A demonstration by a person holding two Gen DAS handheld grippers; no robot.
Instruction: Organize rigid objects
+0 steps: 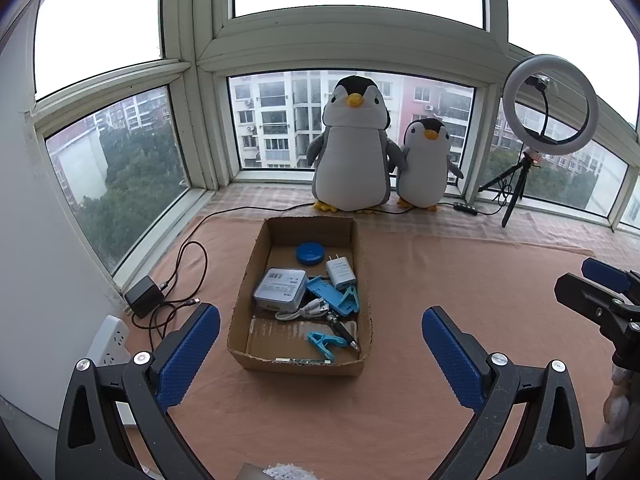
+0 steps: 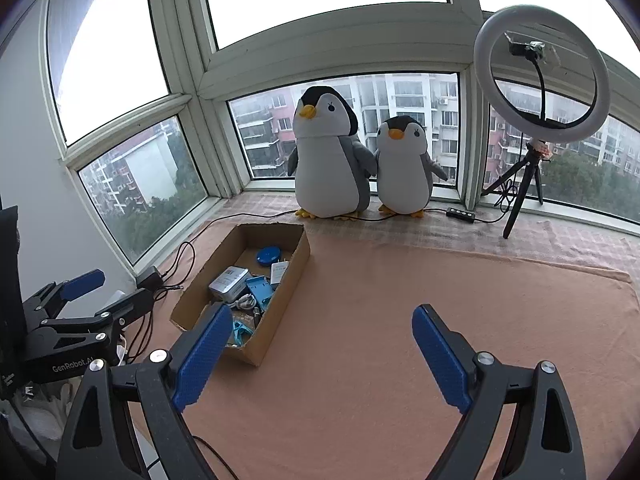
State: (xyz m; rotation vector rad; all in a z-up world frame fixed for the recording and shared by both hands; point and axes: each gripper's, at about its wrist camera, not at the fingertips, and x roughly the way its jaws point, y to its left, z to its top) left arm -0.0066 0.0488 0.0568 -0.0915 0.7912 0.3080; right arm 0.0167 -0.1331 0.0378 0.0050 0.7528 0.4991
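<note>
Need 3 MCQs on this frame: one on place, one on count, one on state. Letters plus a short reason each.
1. Where is the blue round disc?
A. on the cloth beside the box
B. inside the cardboard box, at its far end
C. on the window ledge

2. How many plush penguins stand at the window?
A. one
B. two
C. three

3. What state is the left gripper in?
A. open, holding nothing
B. shut on a clip
C. shut on a cable

Key: 1 B, the disc lies on the box floor near the far wall. 2 B, a big penguin and a small penguin stand side by side. 3 A, its blue pads are wide apart with nothing between them.
</note>
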